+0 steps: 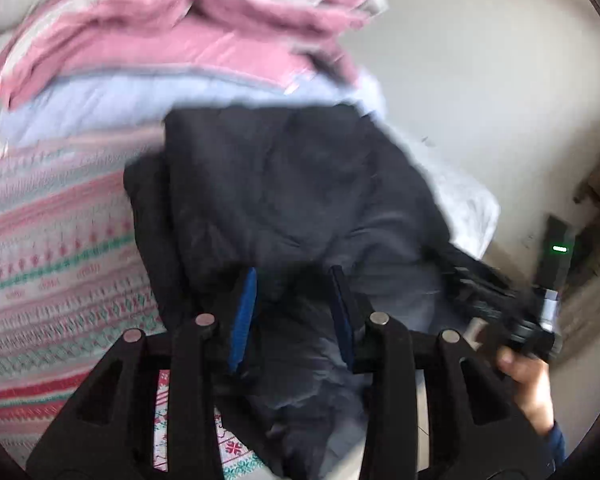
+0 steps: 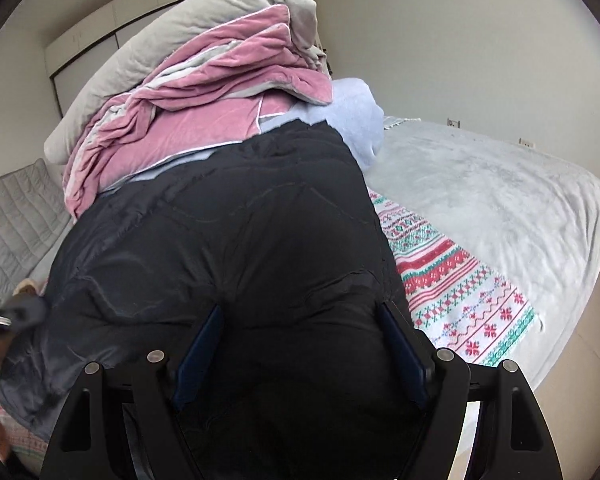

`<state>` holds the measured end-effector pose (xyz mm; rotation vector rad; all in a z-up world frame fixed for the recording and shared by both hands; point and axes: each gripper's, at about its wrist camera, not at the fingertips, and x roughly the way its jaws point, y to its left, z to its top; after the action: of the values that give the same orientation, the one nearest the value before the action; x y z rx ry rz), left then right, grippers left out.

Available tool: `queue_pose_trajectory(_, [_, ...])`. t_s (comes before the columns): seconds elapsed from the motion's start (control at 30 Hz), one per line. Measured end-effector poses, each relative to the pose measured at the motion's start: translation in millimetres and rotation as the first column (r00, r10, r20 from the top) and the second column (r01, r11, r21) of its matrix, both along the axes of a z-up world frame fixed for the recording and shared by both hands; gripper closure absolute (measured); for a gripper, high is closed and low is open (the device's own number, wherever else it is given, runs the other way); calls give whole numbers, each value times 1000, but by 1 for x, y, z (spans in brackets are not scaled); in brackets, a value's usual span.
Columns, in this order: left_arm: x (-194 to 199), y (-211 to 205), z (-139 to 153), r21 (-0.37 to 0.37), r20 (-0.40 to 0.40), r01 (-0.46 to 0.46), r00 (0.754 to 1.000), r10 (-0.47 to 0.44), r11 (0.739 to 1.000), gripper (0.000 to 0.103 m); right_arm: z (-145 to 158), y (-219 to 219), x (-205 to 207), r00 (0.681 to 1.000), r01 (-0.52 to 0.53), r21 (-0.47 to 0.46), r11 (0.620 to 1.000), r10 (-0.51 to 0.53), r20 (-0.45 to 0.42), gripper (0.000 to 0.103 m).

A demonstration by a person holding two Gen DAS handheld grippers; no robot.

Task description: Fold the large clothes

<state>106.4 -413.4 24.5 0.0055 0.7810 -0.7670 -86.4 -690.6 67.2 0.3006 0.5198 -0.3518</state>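
surface: a bed covered by a pale grey fleecy spread [image 2: 500,208], with a white knitted blanket banded in red and green snowflake patterns [image 2: 456,292] lying over it. in the right wrist view the blanket ran from the centre out toward 4 o'clock; in the left wrist view it filled the 8 to 9 o'clock side.

task item: a large dark navy quilted padded jacket [image 2: 236,248] lay on the patterned blanket at the middle of both views, its far edge against a heap of bedding at 11 to 12 o'clock. the heap: a pink velvety quilt with white piping [image 2: 204,120], a light grey duvet [image 2: 172,28] on top, a pale blue blanket [image 2: 352,108] under them.

left gripper [image 1: 294,276]: blue-padded fingers stood partly apart above the dark jacket, fabric lying between and below them; pads did not appear to press on it. view was motion-blurred.

right gripper [image 2: 300,312]: fingers were spread wide with the jacket's bulk between them; whether the pads pressed the fabric could not be told.

the person's right hand [image 1: 528,384] showed at 4 o'clock in the left wrist view.

room: cream walls, white cupboard doors [image 2: 100,40] at 10 o'clock, a grey quilted surface [image 2: 16,216] at 9 o'clock, wall sockets [image 2: 454,123] at 2 o'clock, pale floor at 4 o'clock.
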Motion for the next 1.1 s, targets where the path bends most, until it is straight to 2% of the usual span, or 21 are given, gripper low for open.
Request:
queue_pose_trajectory(0.03, [7,-1,-13,3,-22,-5,1000,5,1000,65,-2,0,1,1000,-2,3,1000,2,-7,23])
queue_pose_trajectory(0.1, [9,0,-22,22,-5,-6,1000,6,1000,65,-5,0,4,1000,-9,4,1000,9,-21,23])
queue_pose_trajectory(0.23, [1,1,-20,69,42,-12,999,9,998,65,1,4,10,999,9,-12,1000,-10,-49,22])
queue_pose_trajectory(0.33, [-4,15,-12,29,5,-5,1000,5,1000,65,10,12,-4,998,62,-10,998,-62,-28,22])
queue_pose_trajectory(0.47, [-23,47,2,-20,-4,-29,1000,29,999,63,25,43,-51,994,88,-12,996,-87,69,22])
queue_pose_trajectory(0.6, [-59,82,2,-25,2,-33,999,33,999,50,34,78,-94,988,103,-7,995,-102,119,22])
queue_pose_trajectory(0.8, [-116,130,-5,-17,25,-27,999,27,999,44,39,145,-162,982,81,5,997,-80,170,19])
queue_pose_trajectory(1.03, [-181,159,15,-4,190,-34,981,34,999,12,49,216,-212,985,86,-78,993,-73,159,11])
queue_pose_trajectory(1.1, [-197,164,20,16,231,-48,972,43,999,8,54,233,-224,984,98,-89,991,-83,158,7])
